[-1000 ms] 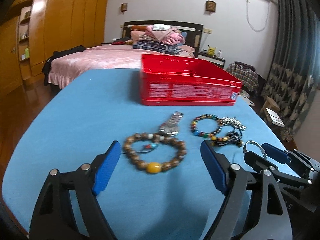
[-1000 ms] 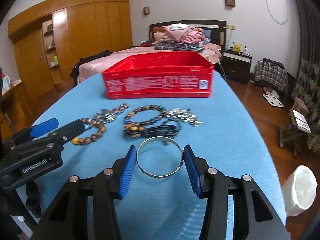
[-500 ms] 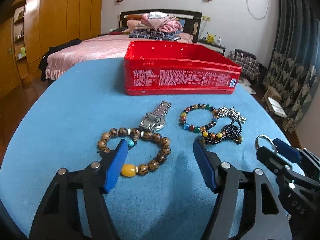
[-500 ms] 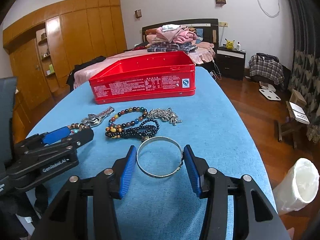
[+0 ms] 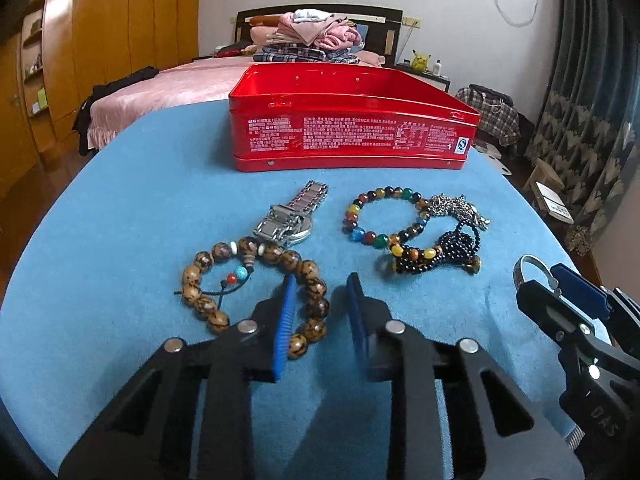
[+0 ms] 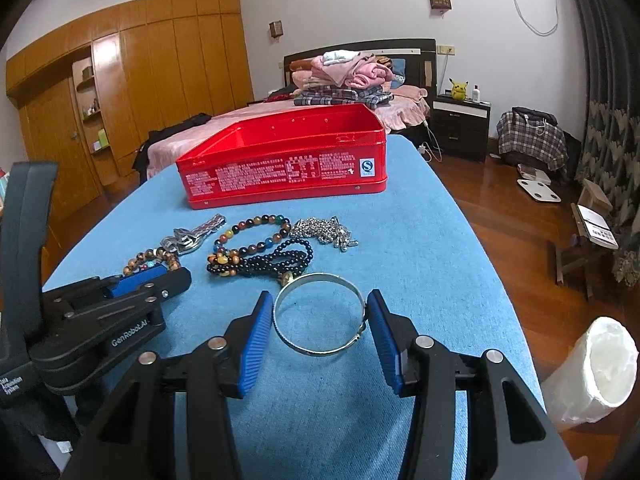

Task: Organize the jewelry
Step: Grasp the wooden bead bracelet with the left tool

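An open red tin (image 5: 352, 136) stands at the far side of the blue table; it also shows in the right wrist view (image 6: 284, 168). My left gripper (image 5: 320, 316) is closing around the right side of the brown wooden bead bracelet (image 5: 248, 280), with a gap still between its pads. My right gripper (image 6: 318, 324) is shut on the silver bangle (image 6: 320, 316), holding it across its width just above the cloth. A steel watch (image 5: 292, 216), a coloured bead bracelet (image 5: 384, 216), a black bead string (image 5: 452, 248) and a silver chain (image 5: 460, 208) lie between the grippers and the tin.
The table is covered with blue cloth (image 5: 140, 208). Its right edge drops to a wooden floor (image 6: 520, 240). A white roll (image 6: 596, 364) sits low at the right. A bed with folded clothes (image 6: 344, 76) stands behind the table.
My left gripper moved forward over the wooden bead bracelet and its jaws narrowed around the bracelet's right side. My right gripper kept hold of the bangle and moved slightly forward.
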